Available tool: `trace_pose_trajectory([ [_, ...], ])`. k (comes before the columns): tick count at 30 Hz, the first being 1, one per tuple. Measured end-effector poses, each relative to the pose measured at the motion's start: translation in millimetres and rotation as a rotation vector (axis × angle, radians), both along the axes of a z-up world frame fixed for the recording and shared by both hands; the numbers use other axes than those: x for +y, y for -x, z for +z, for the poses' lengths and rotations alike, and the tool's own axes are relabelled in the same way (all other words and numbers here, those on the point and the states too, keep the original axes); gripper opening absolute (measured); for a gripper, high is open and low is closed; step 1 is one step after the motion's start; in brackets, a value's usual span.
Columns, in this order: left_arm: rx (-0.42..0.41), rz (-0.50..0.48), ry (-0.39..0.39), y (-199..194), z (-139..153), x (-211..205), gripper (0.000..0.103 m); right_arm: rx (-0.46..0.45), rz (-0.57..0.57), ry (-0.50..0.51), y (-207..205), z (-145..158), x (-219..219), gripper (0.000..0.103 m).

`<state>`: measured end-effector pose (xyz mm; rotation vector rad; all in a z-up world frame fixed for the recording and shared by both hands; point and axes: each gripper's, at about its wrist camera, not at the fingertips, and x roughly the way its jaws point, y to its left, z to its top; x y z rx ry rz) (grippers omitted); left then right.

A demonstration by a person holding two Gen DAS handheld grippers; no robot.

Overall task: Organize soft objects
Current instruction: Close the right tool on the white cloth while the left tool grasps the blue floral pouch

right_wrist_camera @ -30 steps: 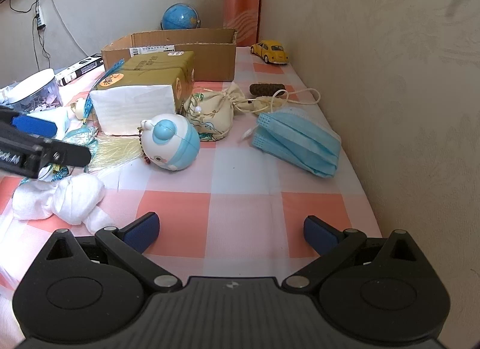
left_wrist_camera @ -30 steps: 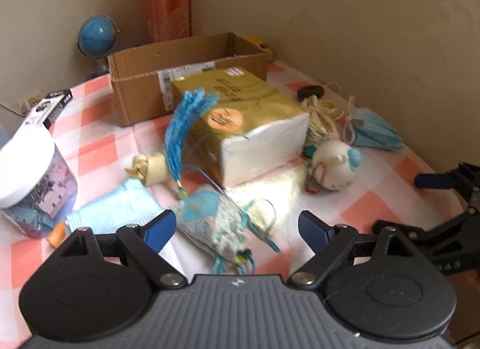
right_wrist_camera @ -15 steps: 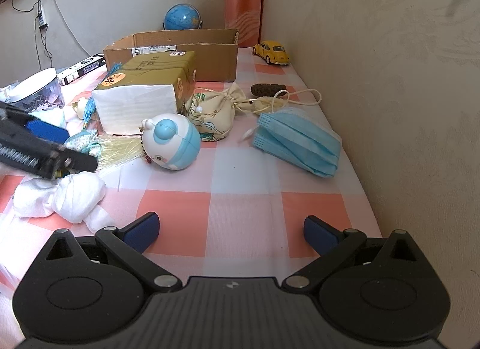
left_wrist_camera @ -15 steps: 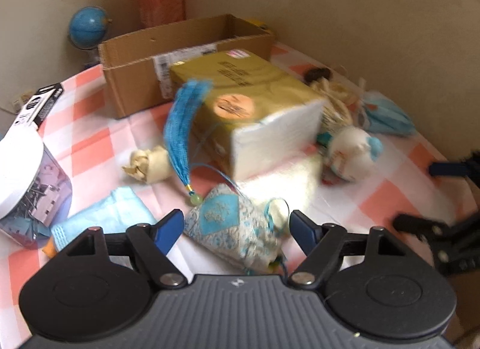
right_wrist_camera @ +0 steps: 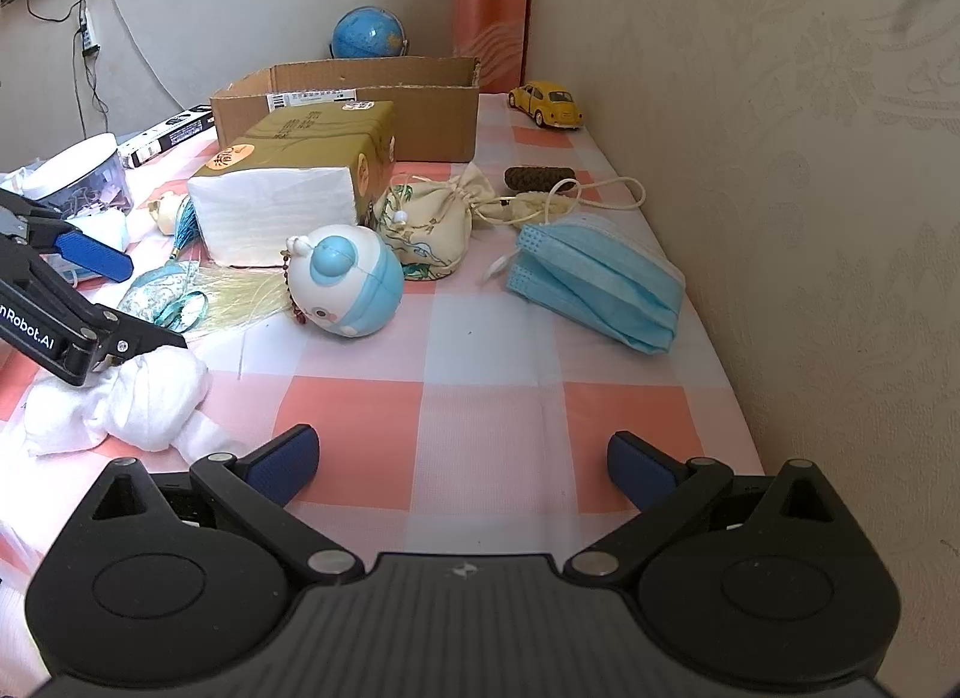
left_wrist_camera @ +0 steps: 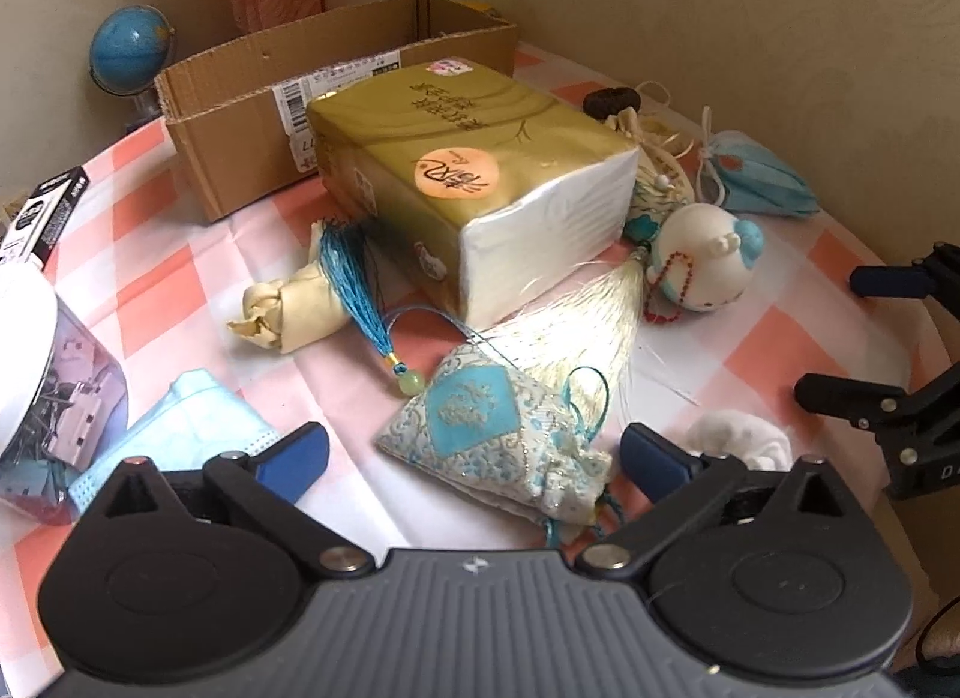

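My left gripper (left_wrist_camera: 474, 455) is open, its blue pads either side of a blue-and-white embroidered sachet (left_wrist_camera: 486, 434) with a cream tassel (left_wrist_camera: 588, 314) on the checked cloth. The sachet also shows in the right wrist view (right_wrist_camera: 159, 290), where the left gripper (right_wrist_camera: 114, 302) reaches in from the left. My right gripper (right_wrist_camera: 462, 461) is open and empty over bare cloth. A white cloth bundle (right_wrist_camera: 132, 404) lies at its left. A round white-and-blue plush (right_wrist_camera: 345, 281), a cream drawstring pouch (right_wrist_camera: 426, 230) and blue face masks (right_wrist_camera: 594, 281) lie ahead.
A gold tissue pack (left_wrist_camera: 474, 182) lies before an open cardboard box (left_wrist_camera: 336, 92). A blue tassel (left_wrist_camera: 354, 290), a cream knotted cloth (left_wrist_camera: 288, 308), a face mask (left_wrist_camera: 192, 422) and a clip jar (left_wrist_camera: 42, 398) sit at left. A globe (right_wrist_camera: 367, 33), toy car (right_wrist_camera: 546, 105) and wall (right_wrist_camera: 780, 158) bound the table.
My left gripper has moved forward and down, so the embroidered sachet now lies between its open fingers. The blue tassel has dropped from the tissue pack onto the cloth. The right gripper has stayed still.
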<state>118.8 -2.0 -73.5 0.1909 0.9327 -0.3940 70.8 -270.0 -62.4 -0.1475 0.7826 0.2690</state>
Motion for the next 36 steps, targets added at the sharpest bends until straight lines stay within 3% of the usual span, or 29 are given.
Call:
trace_pose_trajectory([
  [5, 0.003, -0.031, -0.017, -3, 1, -2, 0.101, 0.021, 0.009, 0.004, -2, 2, 0, 0.103],
  [9, 0.002, -0.097, -0.034, -3, 7, -7, 0.087, 0.048, 0.051, -0.035, -1, 12, -2, 0.103],
  [13, -0.003, -0.132, -0.039, -3, 11, -7, 0.071, 0.053, 0.187, -0.150, 10, 27, 2, 0.103],
  [15, -0.008, -0.137, -0.036, -3, 12, -7, 0.068, 0.059, 0.257, -0.155, 15, 29, 15, 0.103],
  [23, -0.013, -0.145, -0.030, -2, 13, -7, 0.068, 0.055, 0.423, -0.109, 16, 25, 72, 0.093],
  [25, -0.013, -0.146, -0.031, -1, 13, -7, 0.068, 0.062, 0.422, -0.098, 12, 22, 82, 0.083],
  [27, -0.011, -0.145, -0.031, -1, 13, -7, 0.068, 0.083, 0.406, -0.092, 8, 17, 86, 0.064],
  [29, -0.007, -0.147, -0.029, -1, 13, -7, 0.068, 0.092, 0.377, -0.085, 3, 14, 83, 0.055],
  [36, 0.030, -0.171, -0.021, 10, 15, -6, 0.068, 0.088, 0.269, -0.043, 4, 15, 51, 0.054],
])
